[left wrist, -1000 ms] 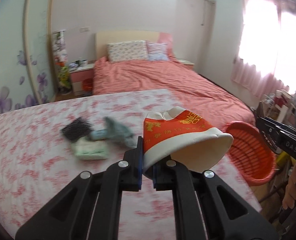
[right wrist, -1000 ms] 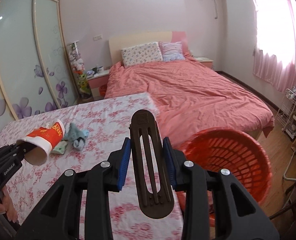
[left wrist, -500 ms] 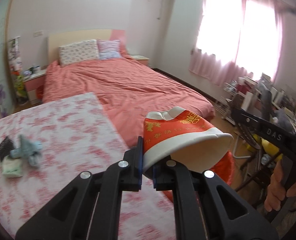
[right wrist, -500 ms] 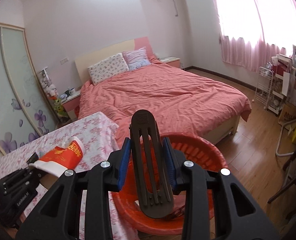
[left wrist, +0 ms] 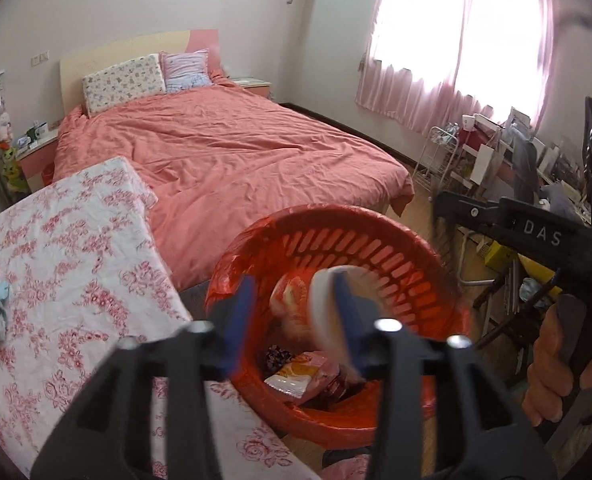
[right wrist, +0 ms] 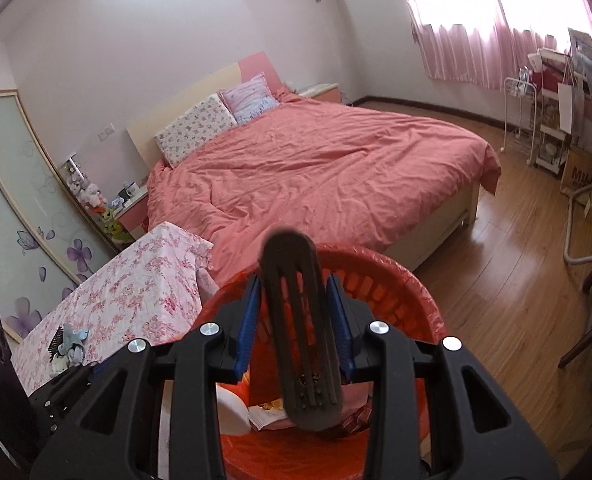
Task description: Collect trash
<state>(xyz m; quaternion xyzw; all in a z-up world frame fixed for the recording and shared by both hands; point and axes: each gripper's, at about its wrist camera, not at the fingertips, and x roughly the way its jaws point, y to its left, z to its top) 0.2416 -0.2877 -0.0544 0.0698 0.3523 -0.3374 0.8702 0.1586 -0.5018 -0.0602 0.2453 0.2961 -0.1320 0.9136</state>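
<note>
Presently both grippers' jaws are opening over the basket (left wrist: 375, 248): left gripper (left wrist: 296, 316) releasing the cup (left wrist: 327, 312), right gripper (right wrist: 294, 320) loosening around the comb (right wrist: 299, 340). Items behind on the table (left wrist: 76, 240) remain.

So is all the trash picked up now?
Not yet. Snack wrappers already lie in the red basket. The left tool is opening to drop a paper cup, and the right tool is opening around a dark comb above it. A small pile waits on the flowered bedspread.
</note>
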